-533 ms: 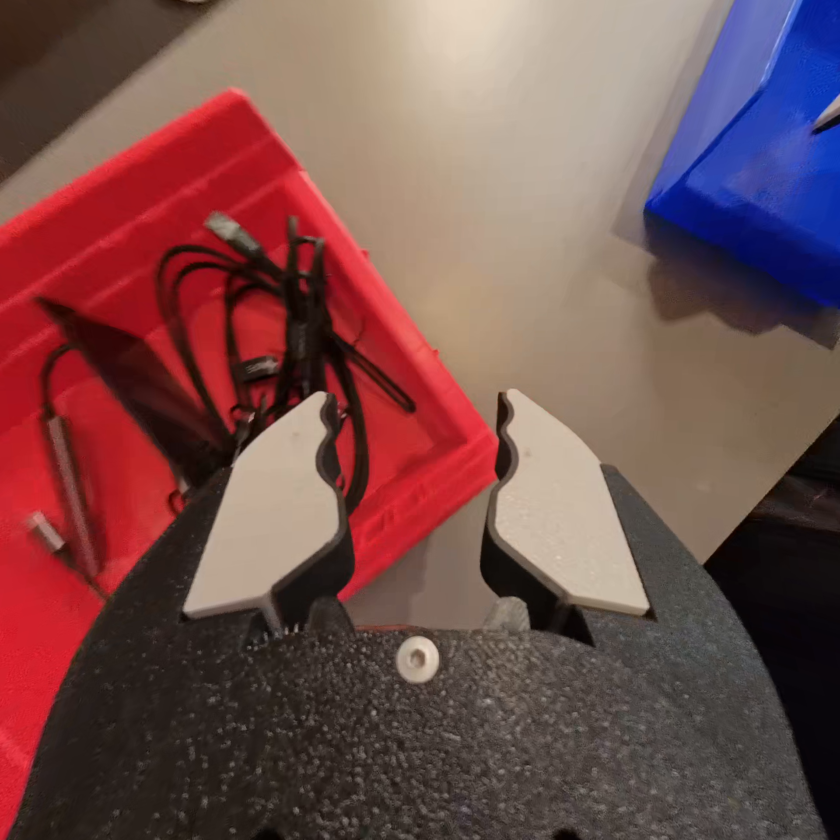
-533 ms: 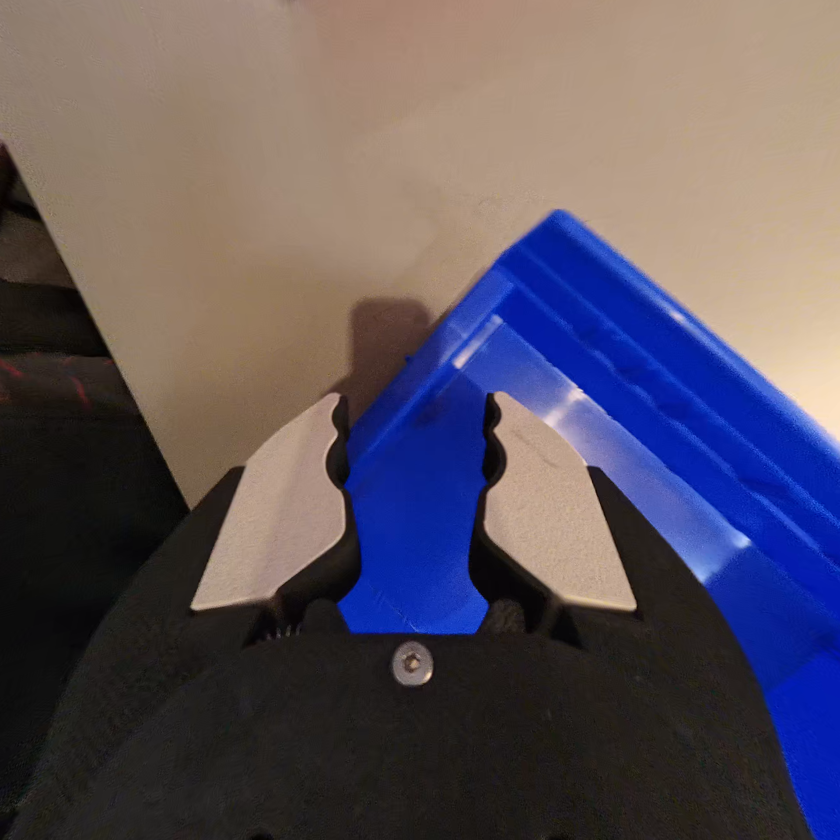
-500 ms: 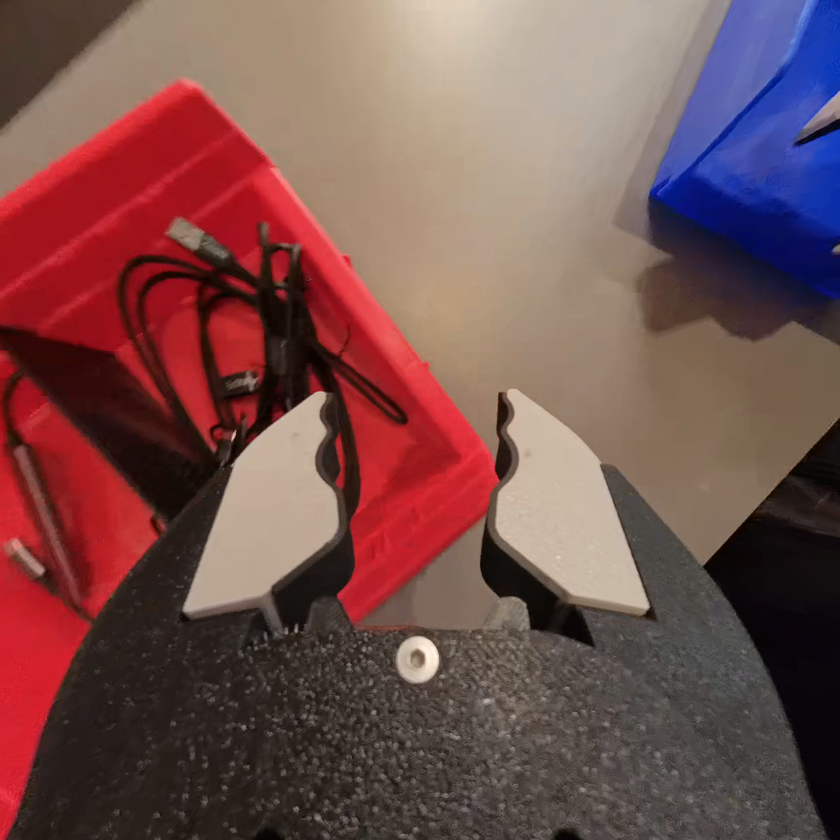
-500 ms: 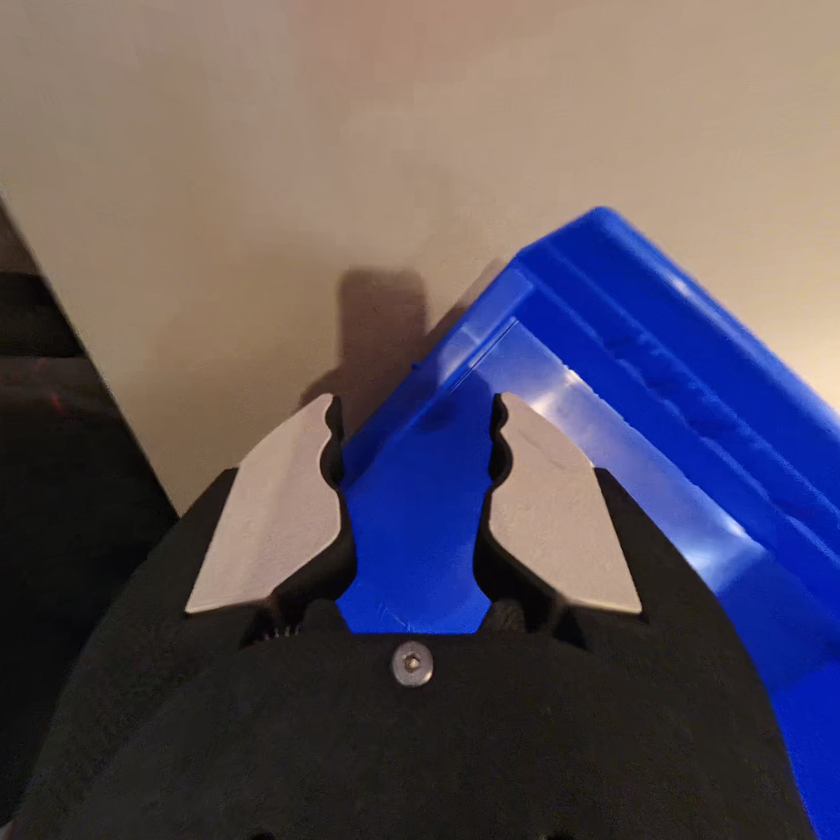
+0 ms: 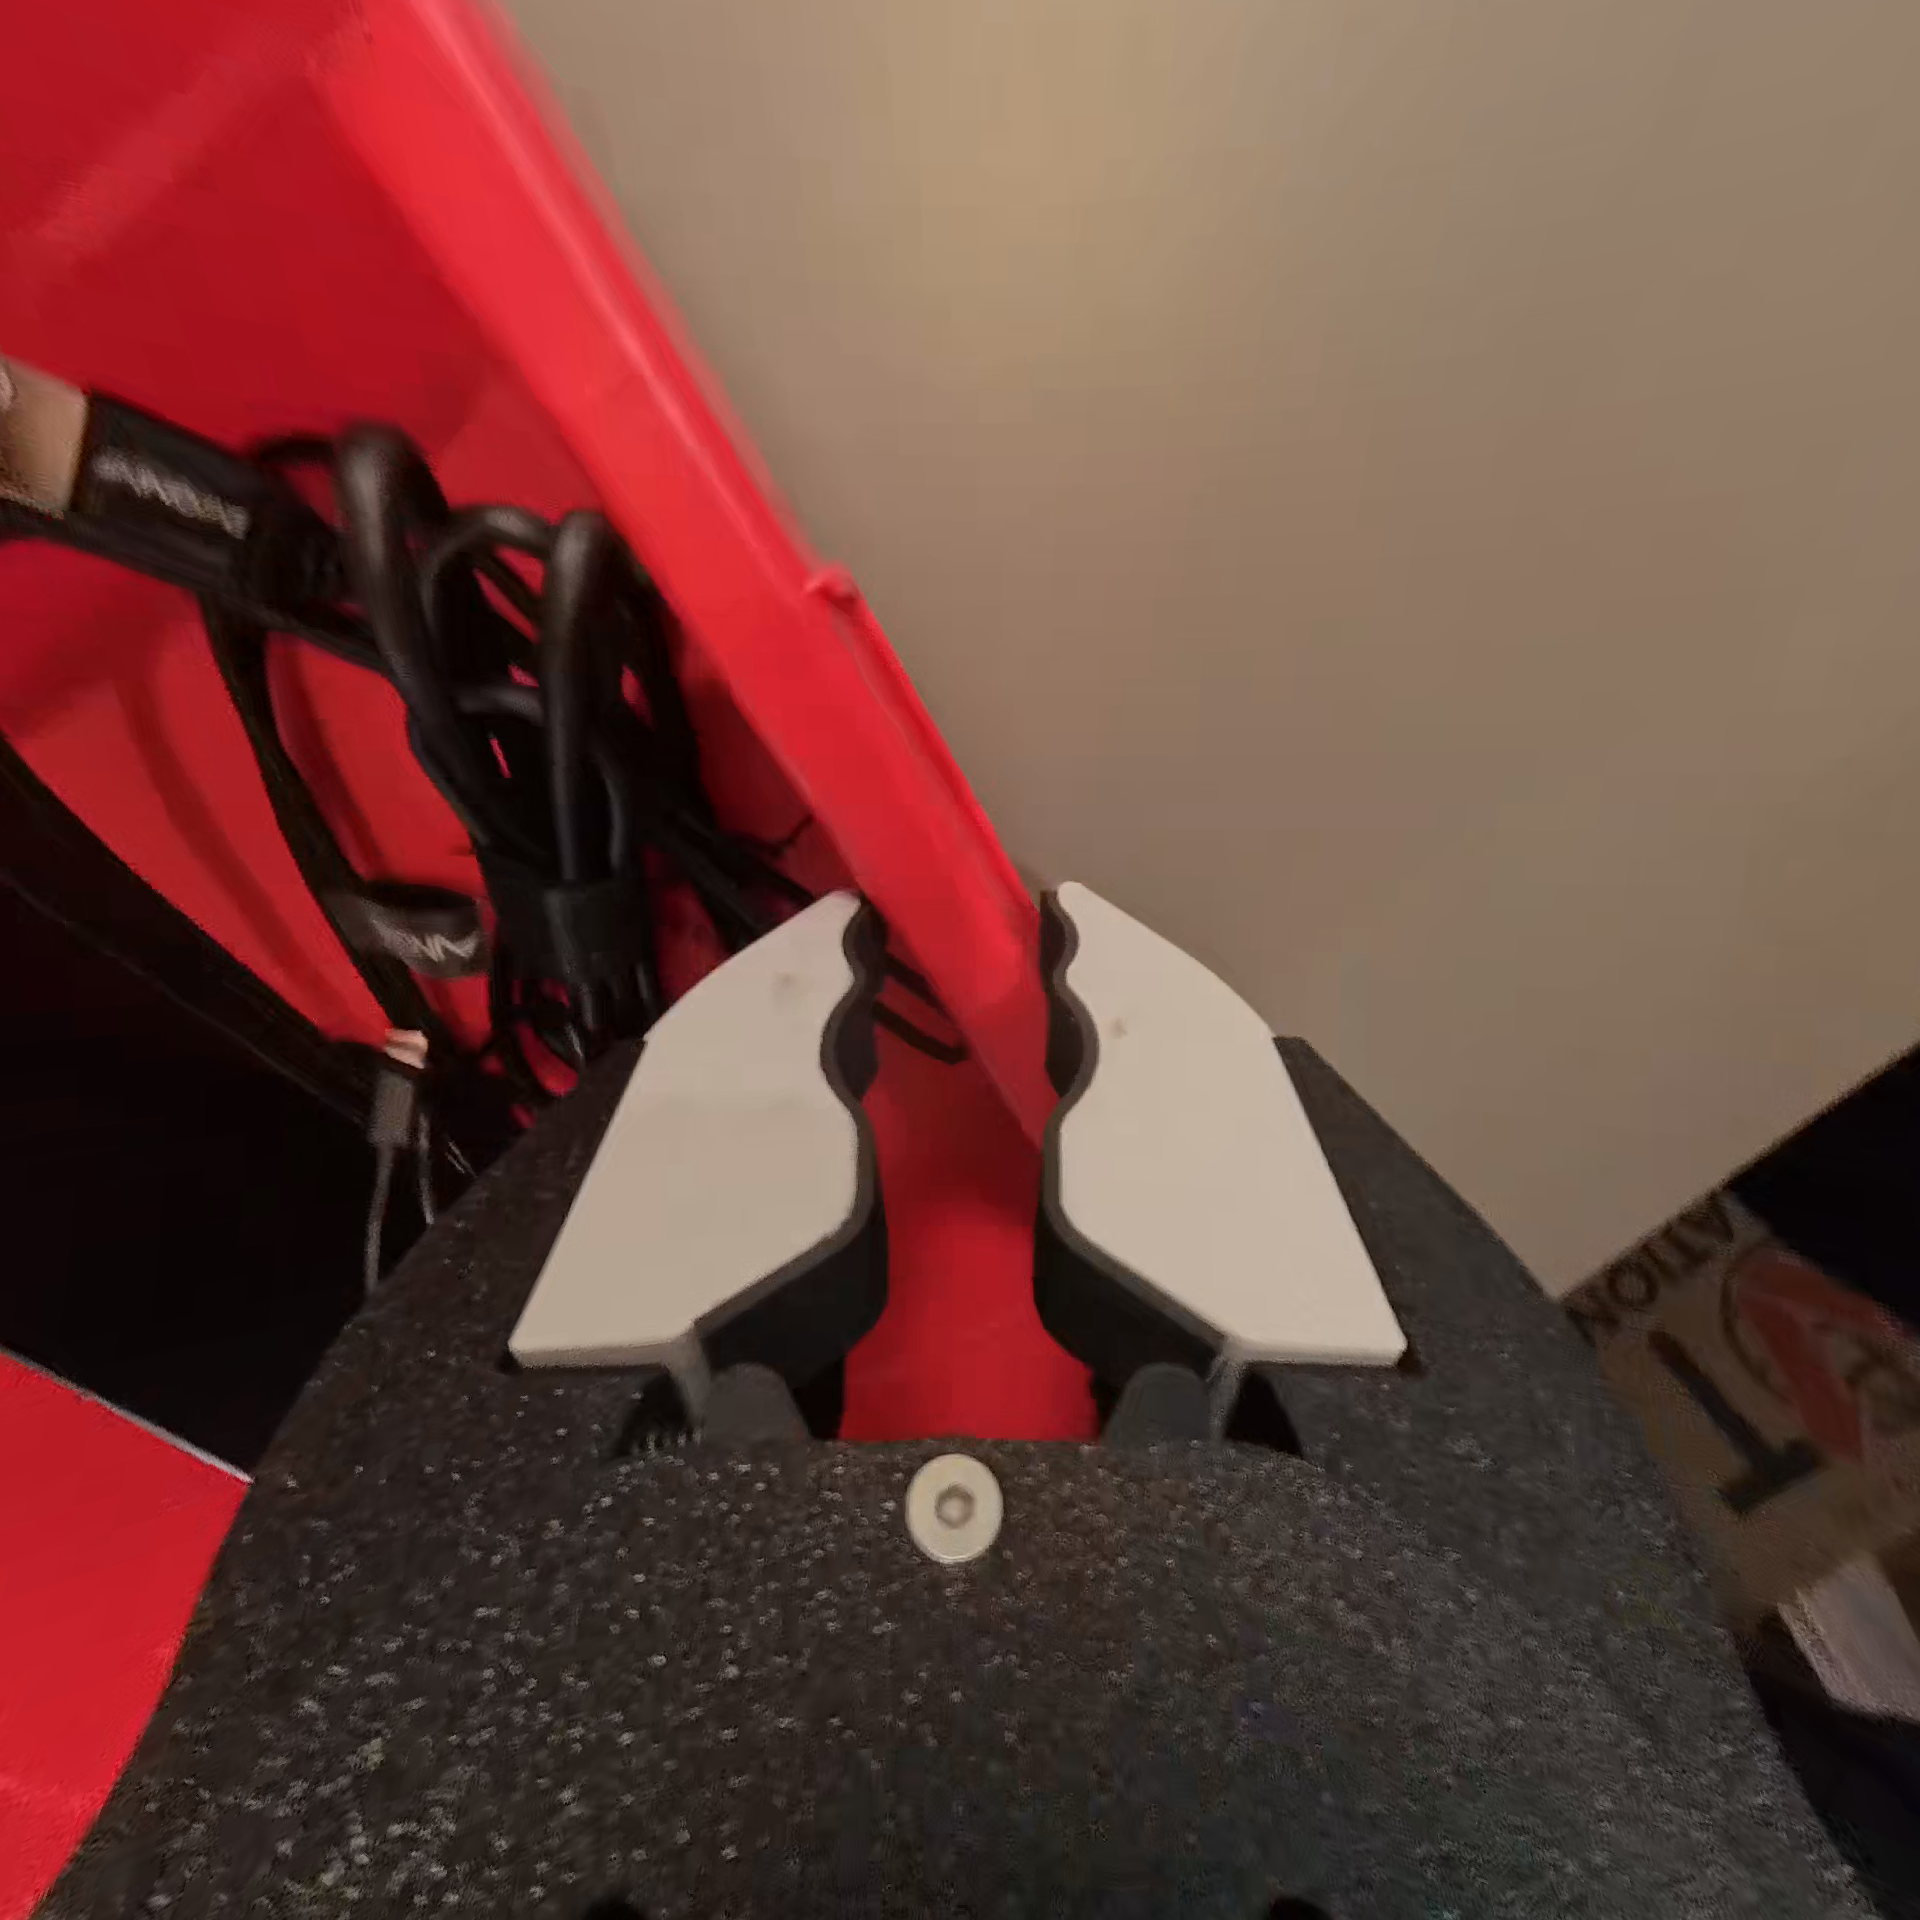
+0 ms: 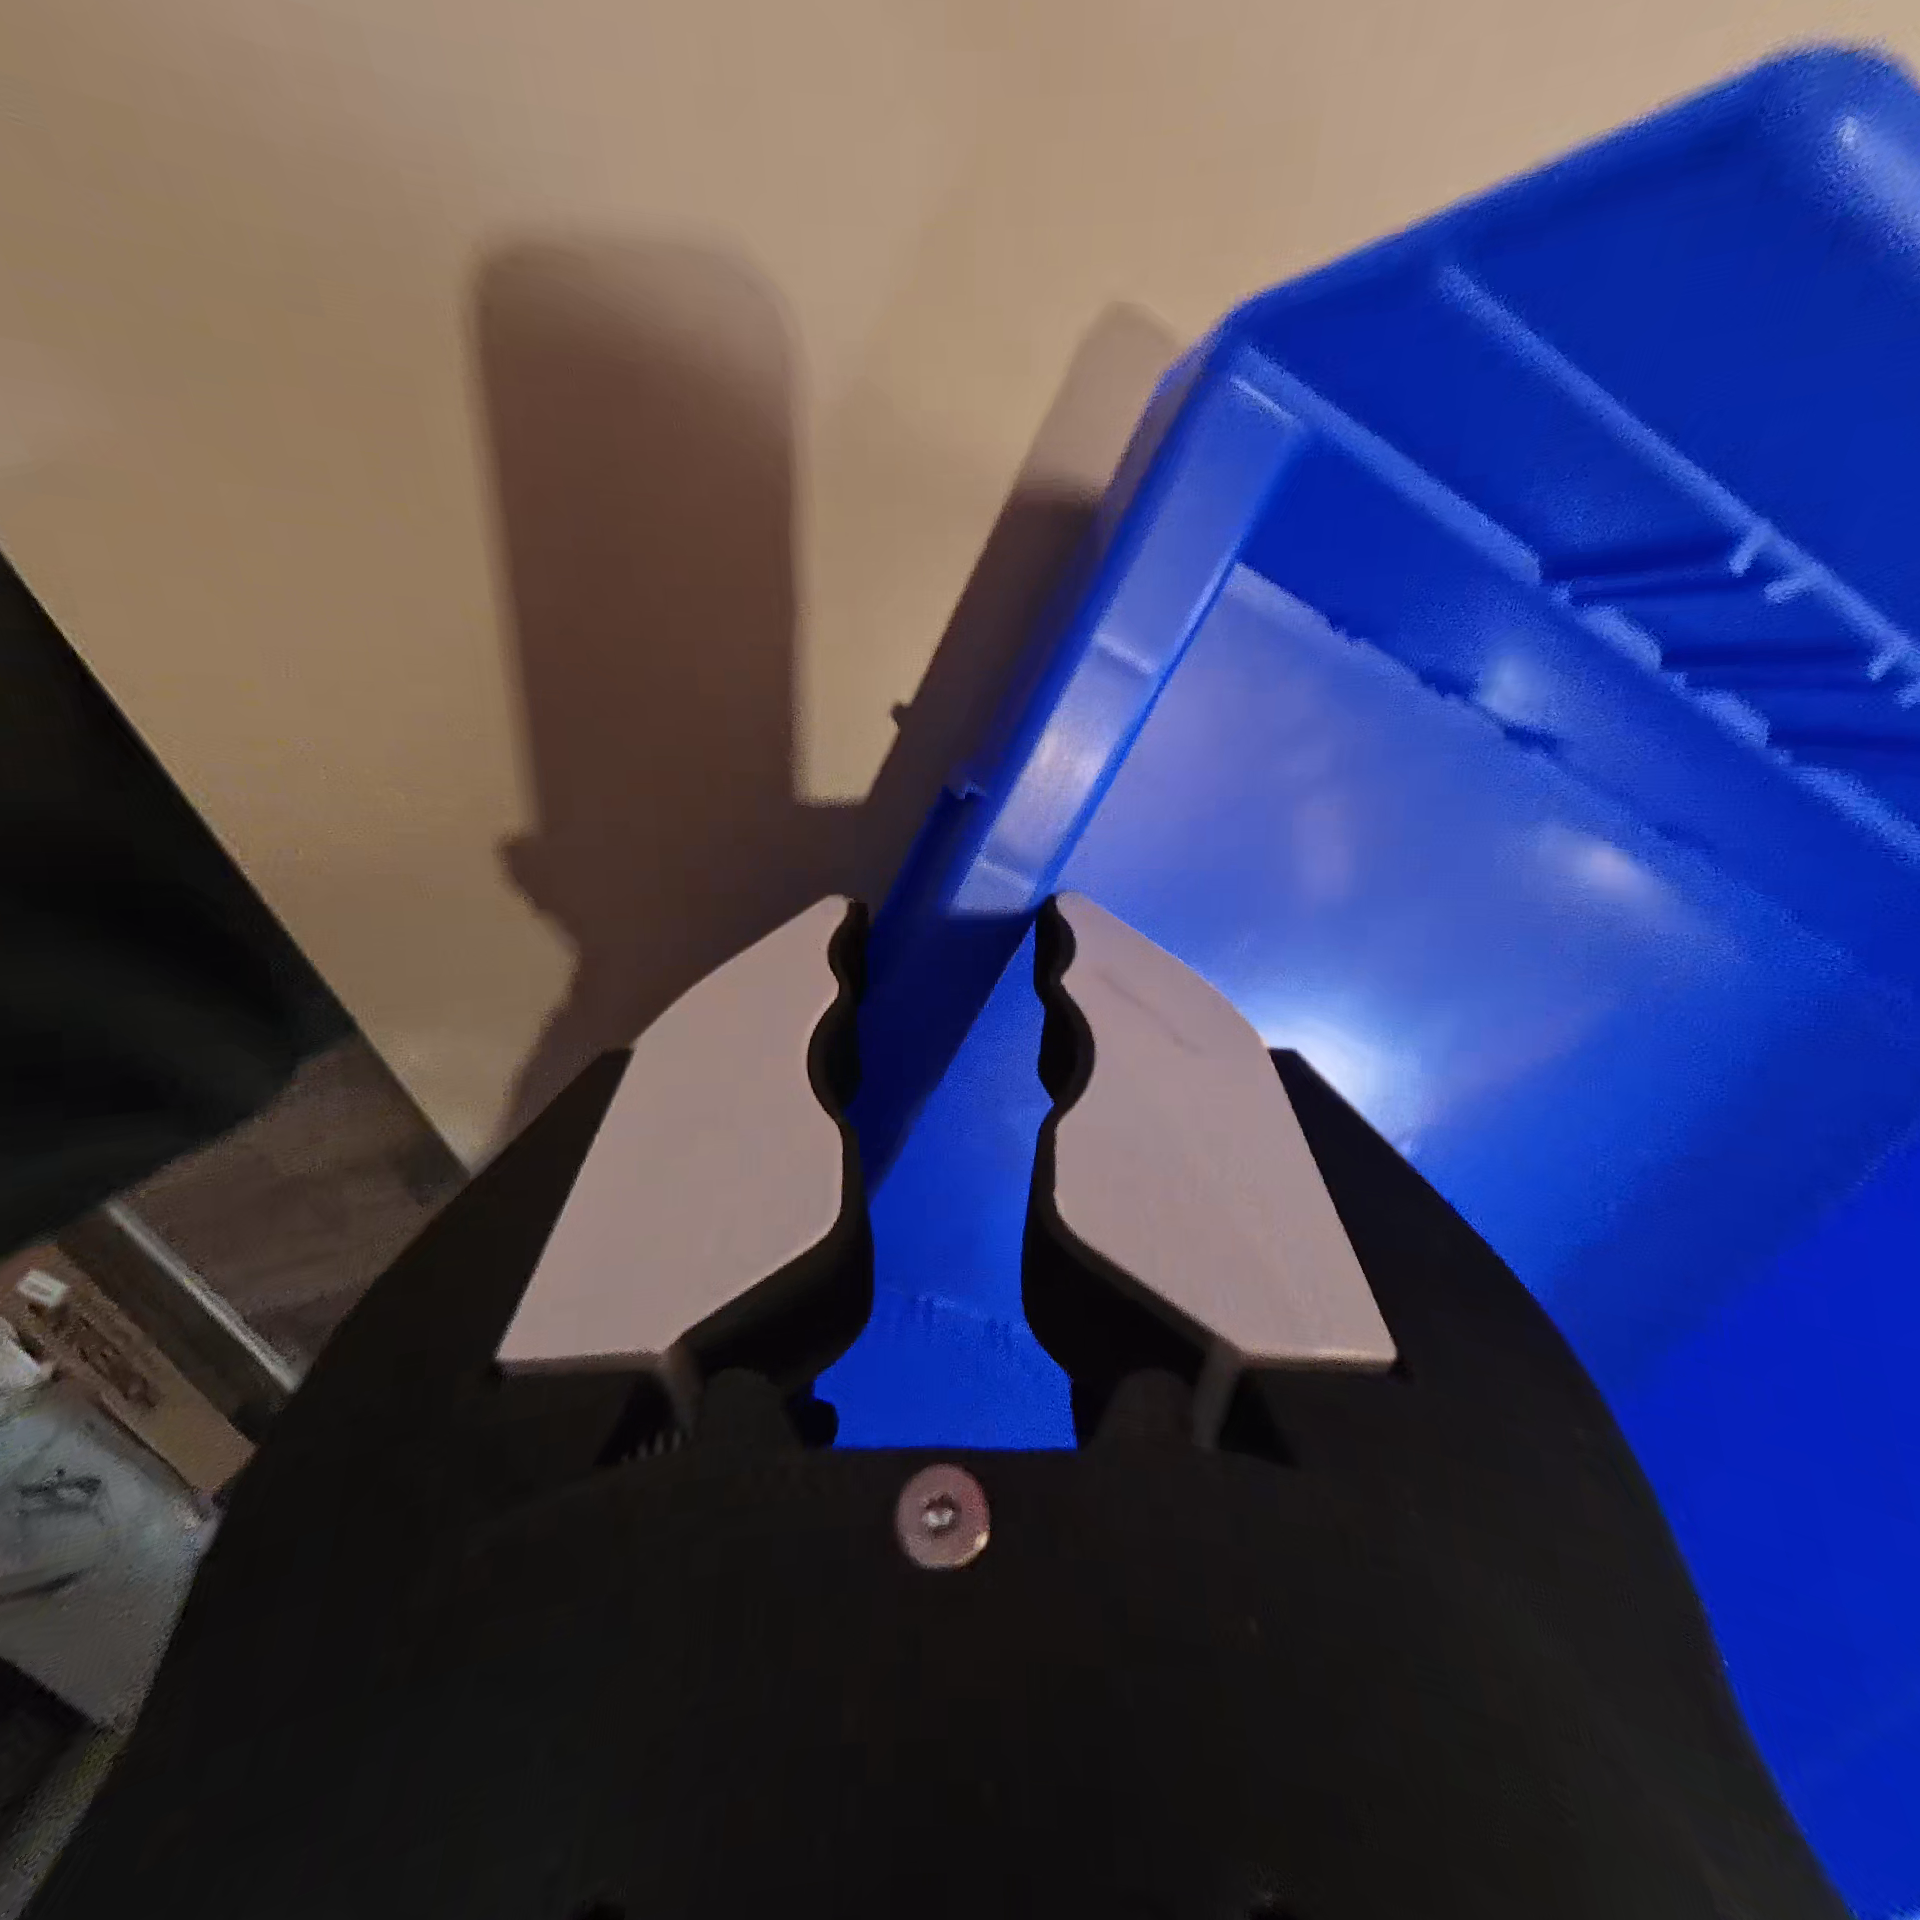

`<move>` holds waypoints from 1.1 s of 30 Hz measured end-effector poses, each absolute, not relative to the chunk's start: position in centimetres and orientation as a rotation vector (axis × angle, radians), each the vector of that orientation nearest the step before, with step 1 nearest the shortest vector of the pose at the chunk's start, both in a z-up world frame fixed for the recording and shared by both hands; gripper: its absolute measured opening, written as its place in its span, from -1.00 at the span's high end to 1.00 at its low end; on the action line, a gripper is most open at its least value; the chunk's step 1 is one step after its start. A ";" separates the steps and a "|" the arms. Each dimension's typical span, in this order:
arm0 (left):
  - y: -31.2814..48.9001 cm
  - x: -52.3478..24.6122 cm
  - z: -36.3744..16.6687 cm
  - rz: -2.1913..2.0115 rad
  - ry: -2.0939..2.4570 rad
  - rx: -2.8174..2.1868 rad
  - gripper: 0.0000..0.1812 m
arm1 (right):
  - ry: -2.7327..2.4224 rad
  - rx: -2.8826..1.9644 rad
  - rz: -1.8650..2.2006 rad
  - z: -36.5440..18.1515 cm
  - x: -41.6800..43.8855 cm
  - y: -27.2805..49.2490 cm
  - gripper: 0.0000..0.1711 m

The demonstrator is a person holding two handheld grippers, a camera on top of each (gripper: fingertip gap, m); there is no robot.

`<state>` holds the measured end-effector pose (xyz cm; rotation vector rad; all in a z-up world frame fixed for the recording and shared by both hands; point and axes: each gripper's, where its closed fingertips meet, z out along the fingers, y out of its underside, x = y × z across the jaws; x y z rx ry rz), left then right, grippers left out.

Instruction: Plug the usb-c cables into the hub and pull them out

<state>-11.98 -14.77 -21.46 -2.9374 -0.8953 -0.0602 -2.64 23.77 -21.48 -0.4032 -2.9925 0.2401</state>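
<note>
Straddling red bin wall, left gripper narrowly parted, cables at 10 o'clock, right gripper narrowly parted astride blue bin rim, empty.

A plain beige surface carried the things. On it sat a red bin — its long rim ran slantwise across the left wrist view, with bare surface beyond it. In the right wrist view a blue bin rested on the same surface, near its dark edge — soft shadows fell beside the bin's corner.
</note>
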 end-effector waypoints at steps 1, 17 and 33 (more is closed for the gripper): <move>-16.5 -10.6 -21.5 -0.090 -0.894 -2.982 0.70 | -2.981 -0.411 0.183 -21.4 -2.2 25.7 0.66; -17.0 -9.0 -15.6 0.480 -1.388 -2.004 0.41 | -2.108 -1.375 0.858 -17.7 -4.6 29.4 0.18; -19.9 -12.0 -16.7 1.192 -1.350 -1.728 0.91 | -1.757 -1.212 0.726 -16.9 -8.9 27.8 0.65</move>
